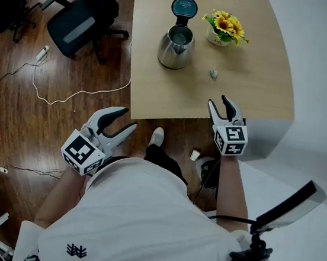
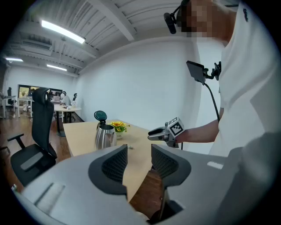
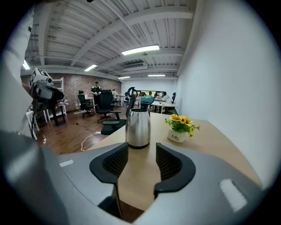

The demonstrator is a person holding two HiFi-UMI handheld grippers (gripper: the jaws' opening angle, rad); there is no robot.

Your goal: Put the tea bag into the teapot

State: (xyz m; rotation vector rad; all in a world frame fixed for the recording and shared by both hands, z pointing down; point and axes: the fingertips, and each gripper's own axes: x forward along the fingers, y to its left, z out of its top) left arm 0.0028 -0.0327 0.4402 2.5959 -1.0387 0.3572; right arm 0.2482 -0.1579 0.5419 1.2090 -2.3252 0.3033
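Steel teapot (image 1: 176,46) stands ahead of both grippers. Right gripper (image 1: 218,102) and left gripper (image 1: 128,119) have jaws apart and empty. Approach stage: the tea bag (image 1: 213,74), just beyond the right jaws, needs grasping next.

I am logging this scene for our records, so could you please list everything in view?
table: one, light wood, in front of the person
teapot: one, silver, dark teal lid standing open, on the far part of the table
tea bag: one, greyish, on the table right of the teapot and nearer the person
flower pot: one, white with yellow flowers, right of the teapot
office chair: one, black, on the wooden floor left of the table
cable: one, white, on the floor left of the table
left gripper: one, grey, open and empty, over the floor
right gripper: one, grey, open and empty, at the table's near edge
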